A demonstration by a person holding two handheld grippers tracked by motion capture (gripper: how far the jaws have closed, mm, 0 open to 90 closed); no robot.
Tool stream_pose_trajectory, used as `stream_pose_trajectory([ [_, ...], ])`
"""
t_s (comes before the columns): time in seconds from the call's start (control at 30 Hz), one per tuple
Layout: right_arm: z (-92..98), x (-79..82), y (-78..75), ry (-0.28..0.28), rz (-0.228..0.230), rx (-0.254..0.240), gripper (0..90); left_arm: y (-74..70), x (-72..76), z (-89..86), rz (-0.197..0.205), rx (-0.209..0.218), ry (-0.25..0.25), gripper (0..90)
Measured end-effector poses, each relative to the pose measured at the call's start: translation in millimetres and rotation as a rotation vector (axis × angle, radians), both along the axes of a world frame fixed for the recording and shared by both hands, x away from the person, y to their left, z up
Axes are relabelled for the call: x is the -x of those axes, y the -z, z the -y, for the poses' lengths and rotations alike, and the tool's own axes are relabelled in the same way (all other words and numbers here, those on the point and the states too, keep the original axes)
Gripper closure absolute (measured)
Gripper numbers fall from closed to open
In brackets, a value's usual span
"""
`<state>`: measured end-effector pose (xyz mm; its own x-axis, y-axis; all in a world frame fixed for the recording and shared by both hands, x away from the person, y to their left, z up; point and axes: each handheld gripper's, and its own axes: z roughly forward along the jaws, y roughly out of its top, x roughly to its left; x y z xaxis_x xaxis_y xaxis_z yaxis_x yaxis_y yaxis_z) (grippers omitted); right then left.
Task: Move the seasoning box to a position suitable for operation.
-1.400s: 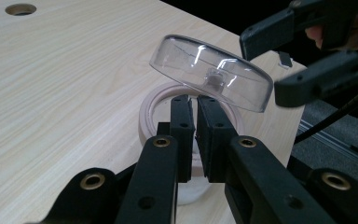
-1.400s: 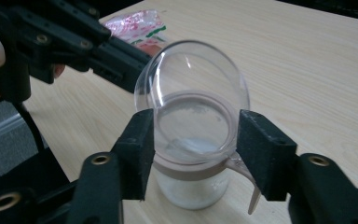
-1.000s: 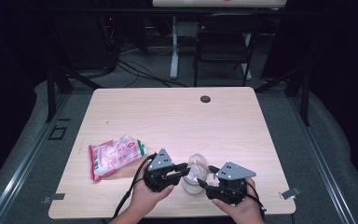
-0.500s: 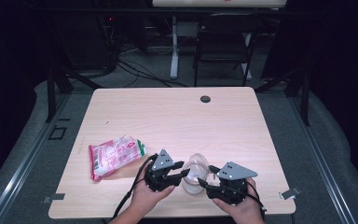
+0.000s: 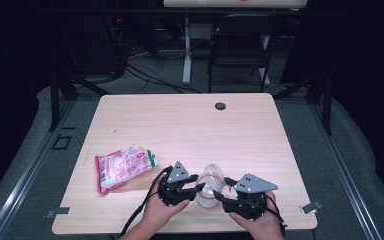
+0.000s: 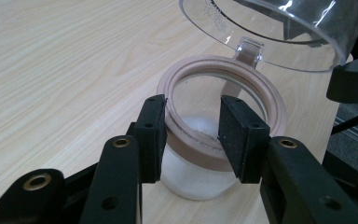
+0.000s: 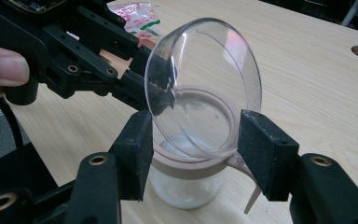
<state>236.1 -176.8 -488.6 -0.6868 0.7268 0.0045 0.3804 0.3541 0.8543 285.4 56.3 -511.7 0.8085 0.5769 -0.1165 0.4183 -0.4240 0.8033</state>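
Observation:
A clear jar (image 5: pixel 209 197) with a tan rim ring (image 6: pixel 261 93) stands near the table's front edge, its domed clear lid (image 7: pixel 205 84) hinged up and open. My right gripper (image 7: pixel 196 149) straddles the jar just under the rim. Its jaws have just been closing, and both pads (image 7: pixel 137 140) sit against the ring. My left gripper (image 6: pixel 193 140) faces the jar from the other side. Its jaws have just been opening and now stand apart at the near rim without pressing on it. In the high view the left gripper (image 5: pixel 200 187) and right gripper (image 5: pixel 217 196) meet at the jar.
A pink and white snack bag (image 5: pixel 122 167) lies to the left of the hands. The table (image 5: pixel 180 130) has a small round hole (image 5: pixel 220 106) near its far edge. A dark chair (image 5: pixel 240 40) and cables stand on the floor behind the table.
Both hands stay at the jar with almost no shift. The left gripper's jaws look slightly wider apart than before.

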Motion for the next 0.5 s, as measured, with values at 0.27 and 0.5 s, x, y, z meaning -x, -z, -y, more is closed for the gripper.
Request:
stream_pose_trajectory([
  [0.27,6.4,-0.3,-0.4,0.003,-0.002,-0.019,47.3,1.1,0.8,-0.3,0.021,0.005,0.007,62.9],
  [0.5,18.1,-0.3,-6.3,0.012,-0.012,-0.052,54.2,1.3,1.1,-0.1,0.031,0.002,0.01,63.0],
])
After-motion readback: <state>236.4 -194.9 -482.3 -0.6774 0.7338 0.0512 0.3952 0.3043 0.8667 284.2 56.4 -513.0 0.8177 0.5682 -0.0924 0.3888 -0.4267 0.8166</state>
